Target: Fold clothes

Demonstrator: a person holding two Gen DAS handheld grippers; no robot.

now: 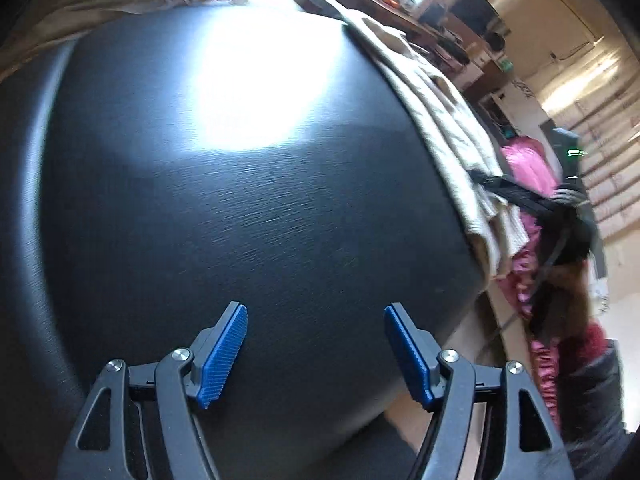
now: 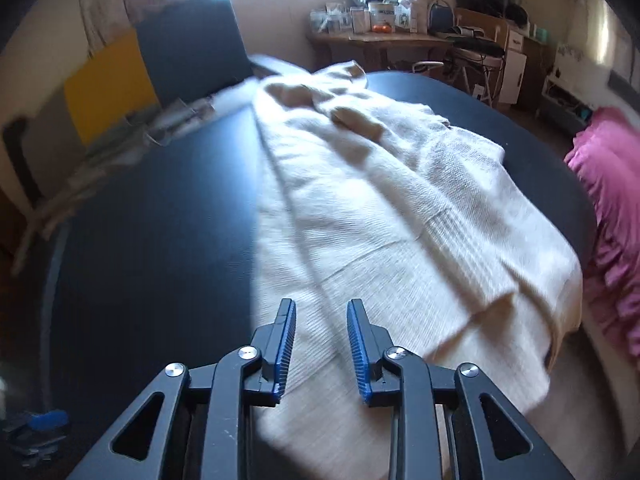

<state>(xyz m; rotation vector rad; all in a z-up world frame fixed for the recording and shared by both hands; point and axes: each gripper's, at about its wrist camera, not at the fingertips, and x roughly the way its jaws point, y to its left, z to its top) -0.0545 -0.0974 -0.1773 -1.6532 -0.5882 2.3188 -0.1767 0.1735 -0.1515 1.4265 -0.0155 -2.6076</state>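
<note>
A cream knitted garment point(image 2: 380, 200) lies spread and rumpled along the dark table point(image 2: 160, 220), with its near edge hanging over the table's right rim. My right gripper point(image 2: 321, 302) hovers over the garment's near left part. Its blue pads point(image 2: 286, 344) stand a narrow gap apart with nothing pinched between them. In the left wrist view the same garment point(image 1: 440, 128) runs along the table's right edge. My left gripper point(image 1: 315, 306) is wide open over bare dark table point(image 1: 240, 220), well left of the cloth, holding nothing.
A pink ruffled garment point(image 2: 612, 200) hangs off the table's right side and shows as pink cloth point(image 1: 524, 160) in the left wrist view. A cluttered wooden desk point(image 2: 380, 36) stands at the back. A dark panel point(image 2: 192, 48) and a yellow board point(image 2: 112, 80) are at the far left.
</note>
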